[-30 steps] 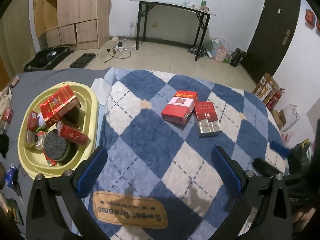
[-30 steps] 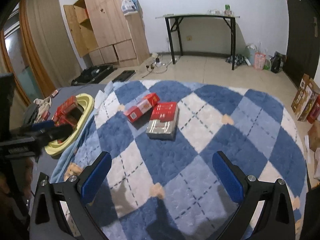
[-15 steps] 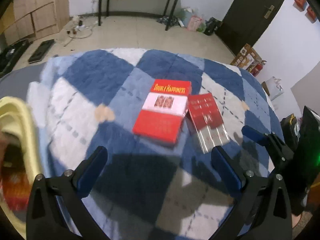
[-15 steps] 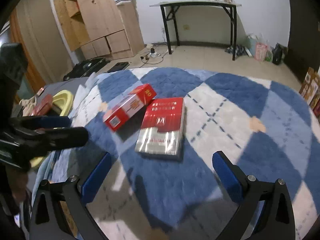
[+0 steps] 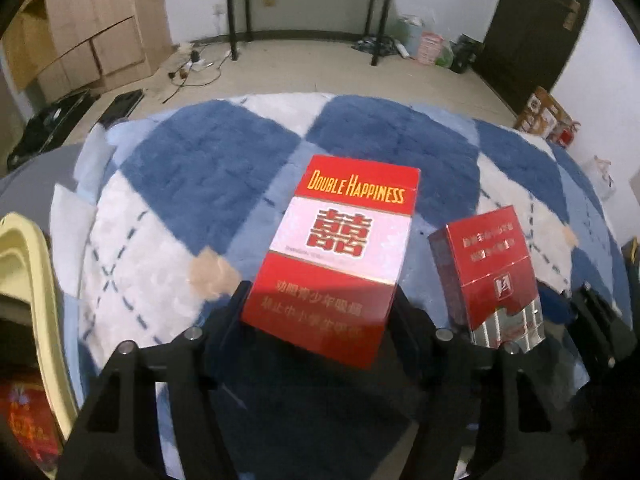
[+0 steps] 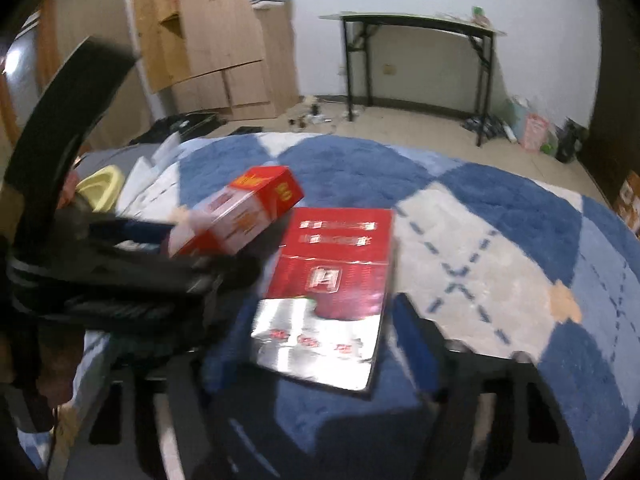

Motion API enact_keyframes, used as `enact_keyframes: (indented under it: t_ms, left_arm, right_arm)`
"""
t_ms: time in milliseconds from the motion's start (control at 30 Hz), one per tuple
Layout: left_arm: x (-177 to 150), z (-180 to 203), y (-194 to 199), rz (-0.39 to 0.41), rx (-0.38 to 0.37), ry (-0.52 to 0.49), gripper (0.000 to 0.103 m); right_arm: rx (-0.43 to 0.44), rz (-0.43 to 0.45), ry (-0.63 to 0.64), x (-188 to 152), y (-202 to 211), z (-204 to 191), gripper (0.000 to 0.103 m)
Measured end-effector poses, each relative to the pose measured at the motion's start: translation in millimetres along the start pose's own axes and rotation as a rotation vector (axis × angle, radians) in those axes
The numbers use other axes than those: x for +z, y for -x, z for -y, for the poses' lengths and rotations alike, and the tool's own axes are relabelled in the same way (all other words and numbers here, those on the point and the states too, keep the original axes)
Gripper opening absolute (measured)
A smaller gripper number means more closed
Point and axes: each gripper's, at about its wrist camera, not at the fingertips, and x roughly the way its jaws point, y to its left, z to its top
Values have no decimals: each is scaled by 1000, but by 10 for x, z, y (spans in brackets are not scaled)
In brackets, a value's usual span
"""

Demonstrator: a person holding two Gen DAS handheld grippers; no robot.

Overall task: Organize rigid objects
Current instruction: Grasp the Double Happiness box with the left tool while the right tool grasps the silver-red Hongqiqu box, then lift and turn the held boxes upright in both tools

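A red and white Double Happiness carton [image 5: 340,248] lies on the blue checked blanket [image 5: 192,168]. My left gripper [image 5: 320,312] is closing, and its fingers [image 5: 236,312] press the sides of the carton's near end. From the right wrist view that carton [image 6: 248,208] looks tilted, with the left gripper [image 6: 168,268] on it. Just right of it lies a red and silver carton [image 6: 332,280]. My right gripper [image 6: 320,340] is closing too, its blue pads [image 6: 416,332] against that carton's near end. The left wrist view shows this carton [image 5: 488,272] as well.
A yellow tray [image 5: 24,268] holding red packs sits at the blanket's left edge. Beyond the blanket are bare floor, a black folding table [image 6: 420,24], a wooden cabinet [image 6: 216,52], a dark door [image 5: 532,16] and cardboard boxes [image 5: 544,112].
Both grippers came down and forward onto the two cartons, and their wide jaws narrowed around them. The yellow tray slid to the left edge of the left wrist view.
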Motion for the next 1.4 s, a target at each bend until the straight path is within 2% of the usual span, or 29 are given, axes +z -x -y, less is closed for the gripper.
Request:
enact_keyframes:
  t_ms: [67,133,167,233,300,367,467,600,633,667,700,733,767,833,900,967,1067,1133,1267,1400]
  left_arm:
    - [-24,5,107,12,-15,12,65]
    - [-85,12,334,53,12,7,64]
    - [-120,10,442,67,27,4,58]
    - [-194,-14,708,96,49,-3,29]
    - [-294,-89,976,113,60,27,29]
    - [-412,-134,1030,51,27,38,29]
    - [-608,-149,934,-34,39,12,29]
    - [-820,-175,934,-39,24,48,29]
    - [-841,-195,937,-36,31,58,37]
    - [-840,-221,921,-40,37,68,54]
    - [-829,-228,892,-48,37,77,64]
    - [-813,-236,866,-45,36,88,79]
    - [-800,-236,852,-38,41,92,86]
    - [-719,-243,778,-26,108,95,92]
    - [-644,-273,659,-31,205,110,94]
    - [-559,-366,520,-60,287,169,94]
    - [-469,-519,362,-85,333,247,94]
    - [-421,-591,268,-91,322,274,94]
    - [-332,-731,121,-94,248,351,94]
    - [-288,-794,111,-77,217,412,94]
  right_arm:
    - [-8,6,1,-11,18,-9,63]
    - [-4,12,-15,-29,79,13,62]
    - [-8,16,-20,-37,127,25,61]
    - [-9,36,-13,-24,286,44,61]
    - [-8,73,-3,52,516,62,60]
    - [13,104,-34,154,756,104,60]
    - [55,73,-127,184,901,184,60]
    - [66,17,-132,-60,894,193,59]
    - [61,9,-120,-101,890,190,59]
    - [53,1,-103,-137,870,181,59]
    - [49,-5,-94,-151,849,182,59]
    - [53,-13,-96,-152,812,183,59]
    - [65,-21,-112,-142,782,210,59]
    - [83,-29,-149,-150,683,221,59]
    - [91,-35,-166,-176,607,222,59]
    - [100,-40,-176,-193,529,225,59]
    - [118,-38,-198,-202,448,249,59]
    - [122,-44,-206,-224,375,248,59]
    - [127,-65,-222,-302,206,255,59]
    - [111,-36,-193,-328,126,215,60]
